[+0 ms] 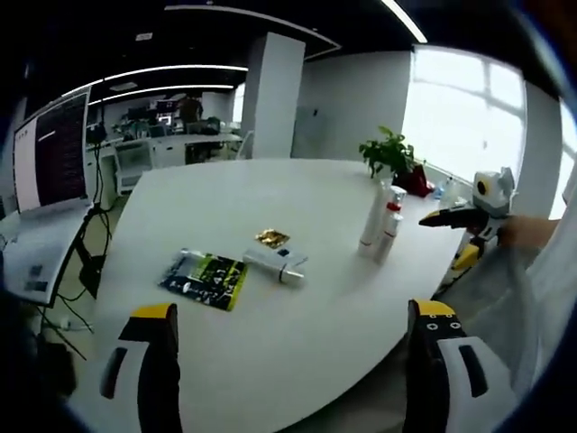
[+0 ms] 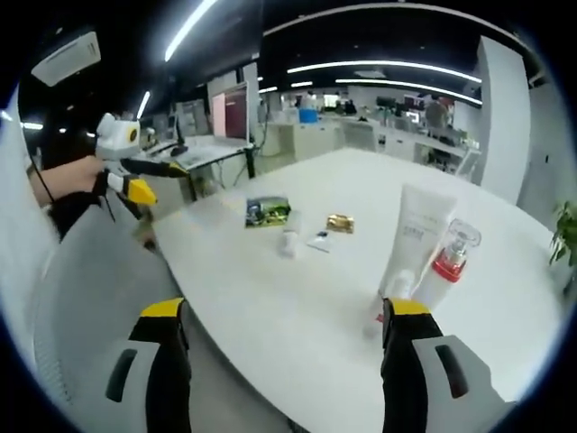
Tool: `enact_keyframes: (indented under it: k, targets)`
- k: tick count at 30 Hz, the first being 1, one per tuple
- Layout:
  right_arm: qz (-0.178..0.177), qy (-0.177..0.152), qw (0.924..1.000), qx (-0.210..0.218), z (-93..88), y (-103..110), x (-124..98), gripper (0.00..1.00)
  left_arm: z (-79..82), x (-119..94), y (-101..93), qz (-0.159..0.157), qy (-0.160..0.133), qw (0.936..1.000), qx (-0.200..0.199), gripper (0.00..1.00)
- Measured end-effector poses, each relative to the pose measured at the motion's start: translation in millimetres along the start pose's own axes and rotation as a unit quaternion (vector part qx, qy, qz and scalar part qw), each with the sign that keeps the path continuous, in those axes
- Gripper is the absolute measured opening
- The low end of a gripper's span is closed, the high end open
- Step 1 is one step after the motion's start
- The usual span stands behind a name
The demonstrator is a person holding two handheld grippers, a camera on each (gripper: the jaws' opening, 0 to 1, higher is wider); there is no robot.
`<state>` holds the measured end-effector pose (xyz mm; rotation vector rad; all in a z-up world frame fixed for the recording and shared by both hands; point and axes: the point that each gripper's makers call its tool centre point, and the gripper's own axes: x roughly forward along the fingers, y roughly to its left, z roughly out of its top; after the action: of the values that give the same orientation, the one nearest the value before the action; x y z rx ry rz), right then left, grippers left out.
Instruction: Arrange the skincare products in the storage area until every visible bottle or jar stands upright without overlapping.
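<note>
Both grippers, left (image 1: 288,361) and right (image 2: 288,361), hang wide, empty, above the white round worktop (image 1: 315,298). Next, probably, righting the white tube lying flat (image 1: 275,264).

Ceiling strip lights (image 2: 194,25) bright overhead. Window (image 1: 469,108) at far right blown out with glare. White table (image 1: 297,298) evenly lit, shadows soft. Fisheye bends edges; periphery blurred.

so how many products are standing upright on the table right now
2: a white tube and a red-collared bottle, side by side near the table's edge. A white tube lies flat mid-table.
</note>
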<state>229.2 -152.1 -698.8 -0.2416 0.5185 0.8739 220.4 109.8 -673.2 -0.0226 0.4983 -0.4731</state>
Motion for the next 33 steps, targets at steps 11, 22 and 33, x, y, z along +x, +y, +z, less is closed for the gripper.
enact_keyframes:
  k: [11,22,33]
  targets:
    - [-0.008,0.004,0.9998,0.016,-4.5,-5.3,-1.4,0.87,-9.3,15.9,-14.0,-0.027,0.032,0.9988,0.027,0.99]
    - [-0.017,0.011,0.9995,0.024,-8.4,-8.3,-2.4,0.85,-7.3,39.4,-21.3,-0.059,0.06,0.994,0.069,0.97]
    - [-0.019,0.019,0.9993,0.026,-12.6,-10.7,-2.0,0.85,-13.8,70.5,-15.8,-0.092,0.124,0.9755,0.157,0.92]
